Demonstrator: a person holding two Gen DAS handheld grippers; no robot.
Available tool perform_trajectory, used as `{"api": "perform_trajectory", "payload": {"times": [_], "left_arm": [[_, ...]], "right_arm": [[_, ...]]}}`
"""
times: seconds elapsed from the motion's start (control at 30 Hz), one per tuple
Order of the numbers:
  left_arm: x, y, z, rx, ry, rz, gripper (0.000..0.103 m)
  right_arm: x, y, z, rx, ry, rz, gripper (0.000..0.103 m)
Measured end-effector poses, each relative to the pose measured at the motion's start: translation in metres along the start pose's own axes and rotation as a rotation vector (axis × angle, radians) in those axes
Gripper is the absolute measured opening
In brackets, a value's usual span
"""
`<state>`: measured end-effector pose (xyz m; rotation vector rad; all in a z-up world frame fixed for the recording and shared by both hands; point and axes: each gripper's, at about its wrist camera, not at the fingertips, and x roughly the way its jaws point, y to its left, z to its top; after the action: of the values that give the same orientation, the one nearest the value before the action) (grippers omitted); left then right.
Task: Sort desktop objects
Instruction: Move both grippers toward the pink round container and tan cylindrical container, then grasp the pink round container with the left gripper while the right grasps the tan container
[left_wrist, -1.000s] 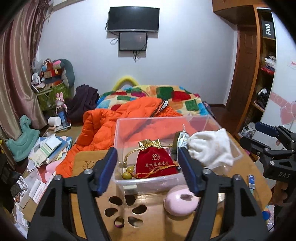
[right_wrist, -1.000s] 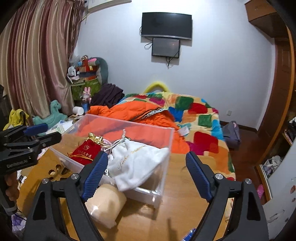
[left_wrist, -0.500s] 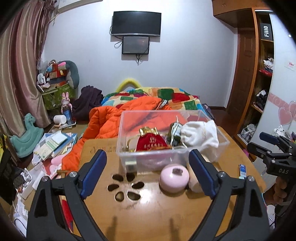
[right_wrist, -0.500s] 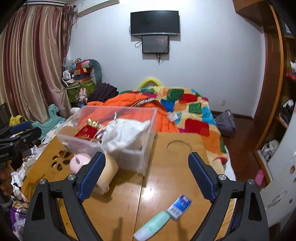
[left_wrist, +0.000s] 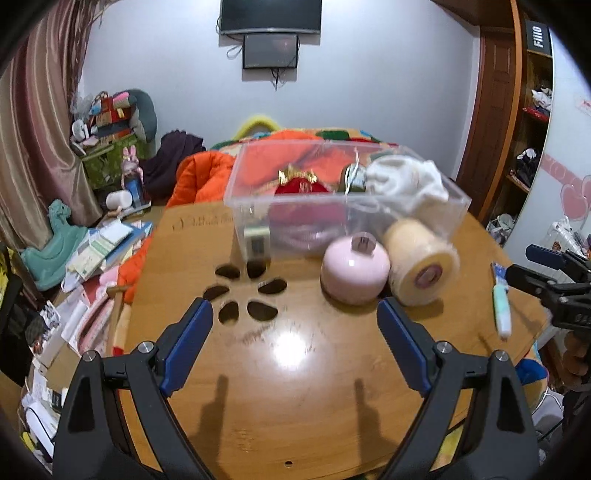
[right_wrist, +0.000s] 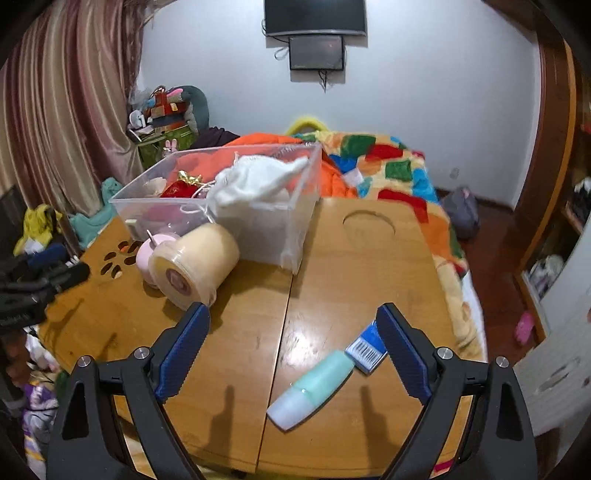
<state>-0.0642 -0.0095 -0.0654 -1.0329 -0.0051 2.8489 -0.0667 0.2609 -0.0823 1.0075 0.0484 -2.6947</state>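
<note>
Left tongs (left_wrist: 293, 341): standing wide apart with nothing between them; wider than a second ago, and now holding that spread. They are hanging over bare wood, well short of the loose items.

Viewpoint, left side: pulling back and sinking. A second ago the clear bin (left_wrist: 347, 201) was filling the space between the blue pads; now the whole near half of the worktop (left_wrist: 295, 369) is showing in front of it.

Clear bin contents: a red pouch (left_wrist: 303, 186) and a white cloth bag (left_wrist: 402, 179) are lying inside, against the far side.

Loose items, centre: a pink round case (left_wrist: 354, 271) and a cream roll (left_wrist: 421, 266) are resting side by side on the wood, both just in front of the bin wall. The roll is lying on its side.

Loose items, right: a mint tube (right_wrist: 314, 384) and a blue packet (right_wrist: 365, 349) are touching end to end near the worktop edge. Neither was in the right view a second ago; the retreat is bringing them in.

Right tongs (right_wrist: 293, 341): spread apart and empty, the tube and packet lying below and between them, untouched.

Meaning for the task: sorting is looking partly done, judged by two items binned and four remaining outside. Both tongs are free, so a fresh pick appears to be the step in hand; the tube or packet looks the closest candidate for the right side.
</note>
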Motion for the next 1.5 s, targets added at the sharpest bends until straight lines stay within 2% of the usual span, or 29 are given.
{"api": "perform_trajectory", "payload": {"times": [0.07,0.17,0.4,0.6,0.73,0.87,0.97,1.07,1.23,1.37,1.47,1.5], "left_arm": [[0.006,0.002,-0.004,-0.011,0.02,-0.003,0.091],[0.012,0.008,-0.01,-0.027,0.043,-0.005,0.091],[0.013,0.02,-0.013,-0.054,0.057,-0.008,0.091],[0.017,0.02,-0.011,-0.049,0.055,-0.025,0.091],[0.024,0.013,-0.008,-0.04,0.055,-0.021,0.091],[0.032,-0.001,0.0,-0.011,0.062,-0.044,0.091],[0.037,-0.012,0.004,0.012,0.062,-0.081,0.091],[0.041,-0.019,0.008,0.031,0.065,-0.082,0.091],[0.049,-0.022,0.009,0.045,0.083,-0.06,0.091],[0.057,-0.019,0.012,0.027,0.095,-0.041,0.091],[0.061,-0.019,0.016,0.014,0.102,-0.073,0.091],[0.061,-0.02,0.017,0.02,0.102,-0.07,0.091]], "right_arm": [[0.007,0.001,-0.003,-0.003,0.031,0.082,0.09],[0.022,0.015,-0.006,-0.03,0.083,0.111,0.09],[0.054,0.07,0.007,-0.114,0.114,0.101,0.09],[0.069,0.094,0.019,-0.1,0.116,0.022,0.09],[0.076,0.086,0.023,-0.026,0.118,-0.043,0.09],[0.068,0.064,0.018,0.038,0.094,0.0,0.089],[0.057,0.053,0.014,0.038,0.056,-0.014,0.087],[0.048,0.044,0.014,0.023,0.031,-0.023,0.087],[0.053,0.029,0.01,0.042,0.053,0.047,0.087],[0.073,0.036,0.012,0.062,0.082,0.057,0.086],[0.08,0.042,0.014,0.029,0.088,0.053,0.075],[0.08,0.045,0.014,0.014,0.085,0.061,0.067]]}}
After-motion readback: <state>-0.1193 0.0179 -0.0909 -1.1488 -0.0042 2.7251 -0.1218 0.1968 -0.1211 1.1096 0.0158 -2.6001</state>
